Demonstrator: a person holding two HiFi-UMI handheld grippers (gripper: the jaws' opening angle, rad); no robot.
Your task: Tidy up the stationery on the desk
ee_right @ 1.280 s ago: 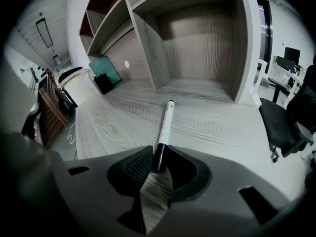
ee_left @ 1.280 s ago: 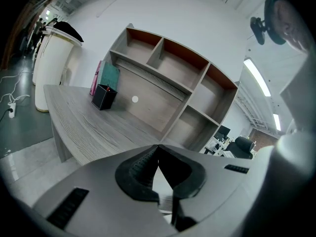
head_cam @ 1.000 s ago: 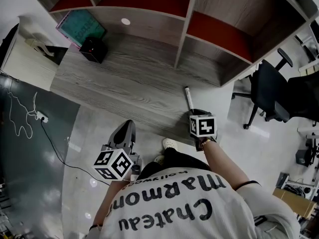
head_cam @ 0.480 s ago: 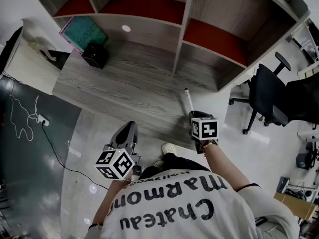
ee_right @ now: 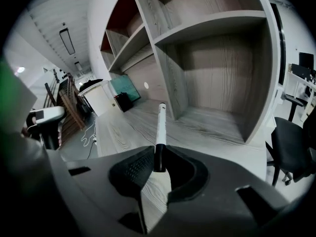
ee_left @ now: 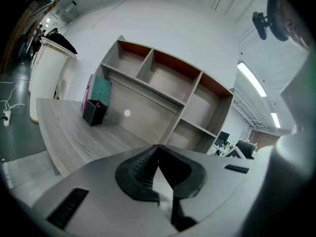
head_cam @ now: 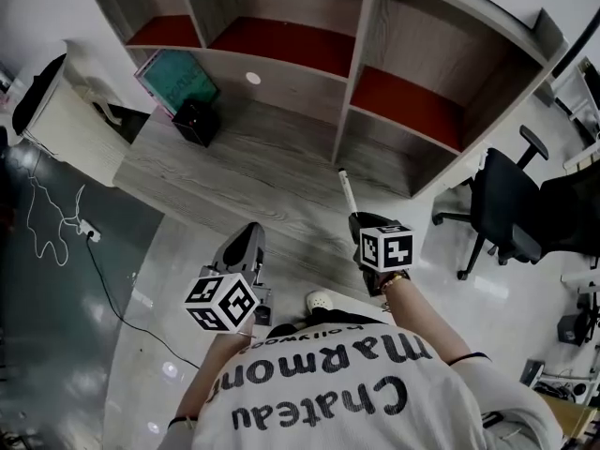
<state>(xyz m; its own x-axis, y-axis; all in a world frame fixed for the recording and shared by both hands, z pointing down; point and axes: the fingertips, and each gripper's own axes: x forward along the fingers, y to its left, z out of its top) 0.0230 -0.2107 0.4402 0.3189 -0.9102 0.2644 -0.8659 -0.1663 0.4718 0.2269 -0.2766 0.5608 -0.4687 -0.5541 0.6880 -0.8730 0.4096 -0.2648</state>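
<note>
White marker [head_cam: 347, 193] clamped in right gripper [head_cam: 360, 221], frame centre, over grey desk [head_cam: 253, 172]. Carry toward black pen holder [head_cam: 197, 122] at upper left, grip firm, then lower upright; left gripper [head_cam: 246, 238] closed, empty.

We read "Chateau Marmon" in large dark letters, upside down to us, across the person's white shirt [head_cam: 319, 397]. A smaller line above it looks like "Hollywood". The print on the teal book [head_cam: 178, 78] is too blurred to read.
</note>
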